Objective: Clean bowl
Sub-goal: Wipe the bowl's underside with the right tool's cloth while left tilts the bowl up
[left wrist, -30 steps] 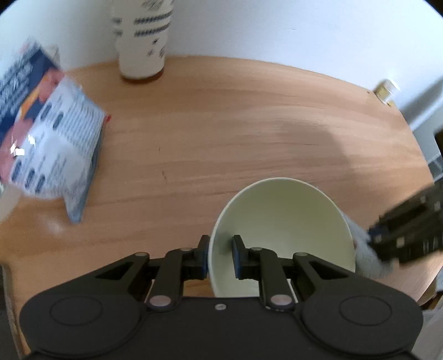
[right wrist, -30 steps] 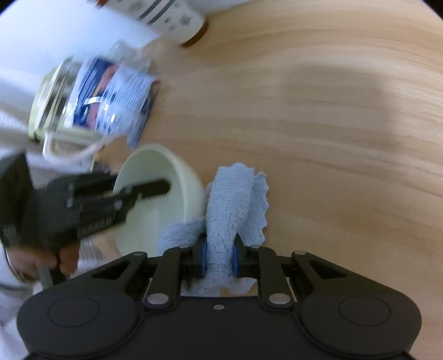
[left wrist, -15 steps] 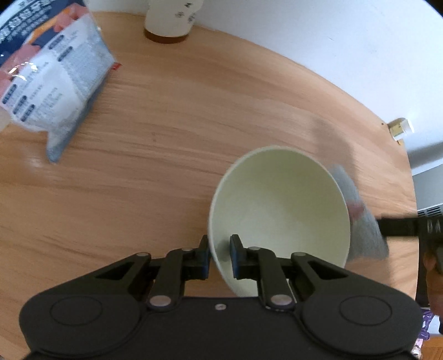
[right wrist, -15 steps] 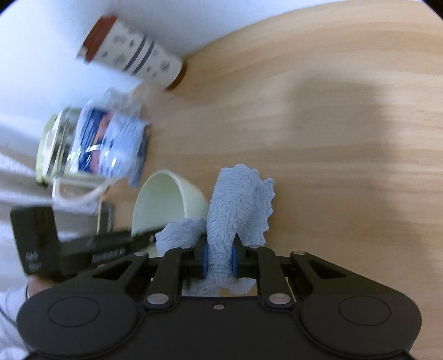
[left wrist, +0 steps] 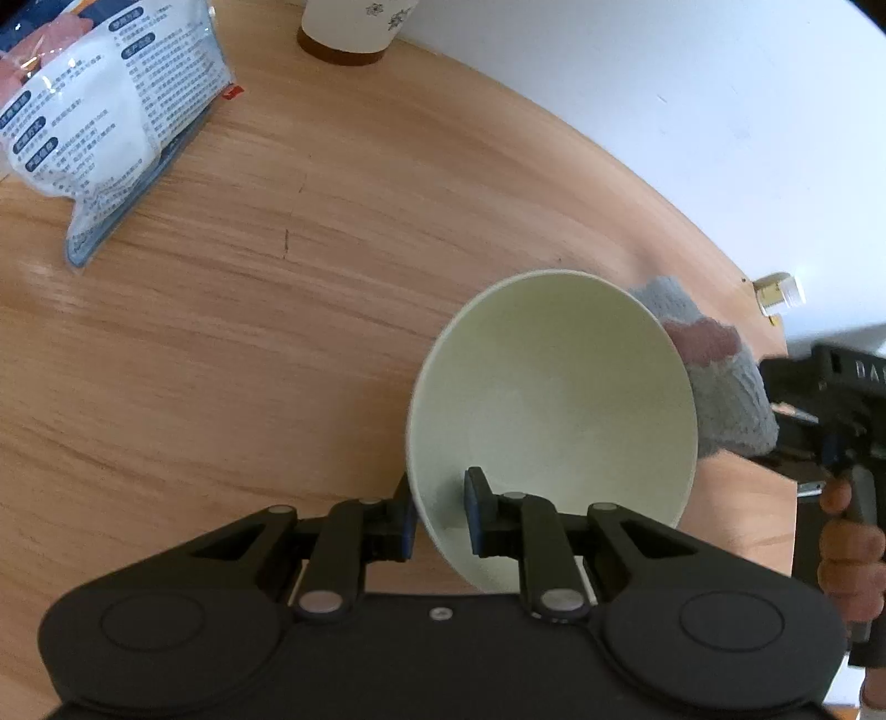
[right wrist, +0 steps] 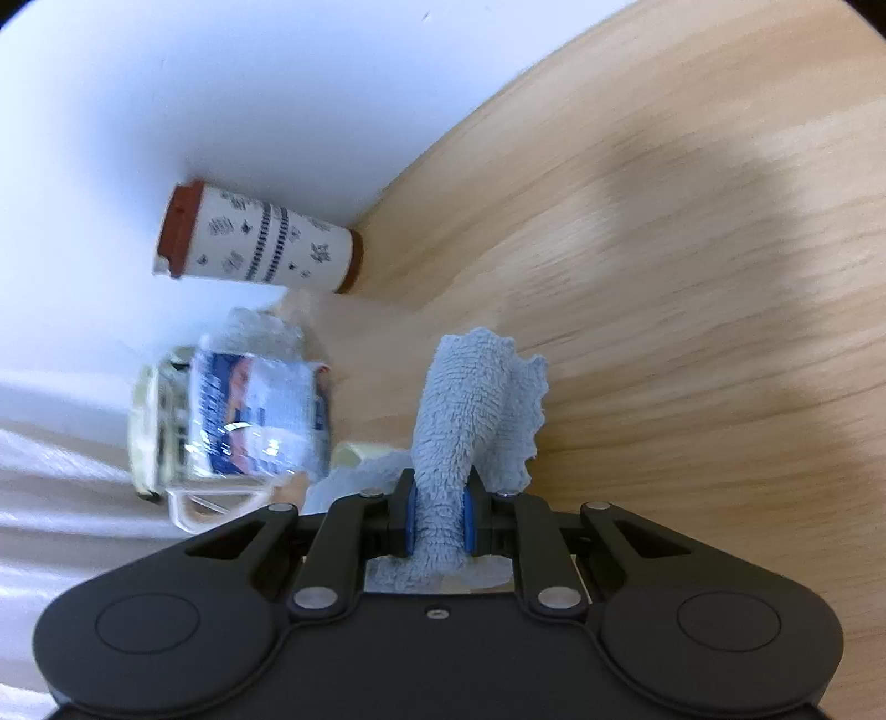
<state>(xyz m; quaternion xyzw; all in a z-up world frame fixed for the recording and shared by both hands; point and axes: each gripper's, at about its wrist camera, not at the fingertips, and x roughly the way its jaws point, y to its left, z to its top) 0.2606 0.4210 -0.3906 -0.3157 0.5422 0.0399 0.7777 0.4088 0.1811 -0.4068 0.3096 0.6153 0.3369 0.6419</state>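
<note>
My left gripper (left wrist: 440, 512) is shut on the near rim of a pale green bowl (left wrist: 554, 399), one finger inside and one outside, holding it tilted above the wooden table (left wrist: 277, 332). My right gripper (right wrist: 437, 523) is shut on a light blue fluffy cloth (right wrist: 470, 410). In the left wrist view the cloth (left wrist: 725, 387) sits behind the bowl's right rim, with the right gripper body (left wrist: 830, 410) beyond it. In the right wrist view only a sliver of the bowl rim (right wrist: 354, 451) shows, to the left of the cloth.
A printed snack bag (left wrist: 94, 127) lies at the table's far left. A patterned cup with a brown base (left wrist: 349, 27) stands by the white wall. A glass jar (right wrist: 160, 421) sits behind the bag. A small bottle (left wrist: 781, 291) stands at the table's right edge.
The bowl has been lifted and tilted more, with the table farther below. The right gripper and cloth have risen and moved beside the bowl's right rim.
</note>
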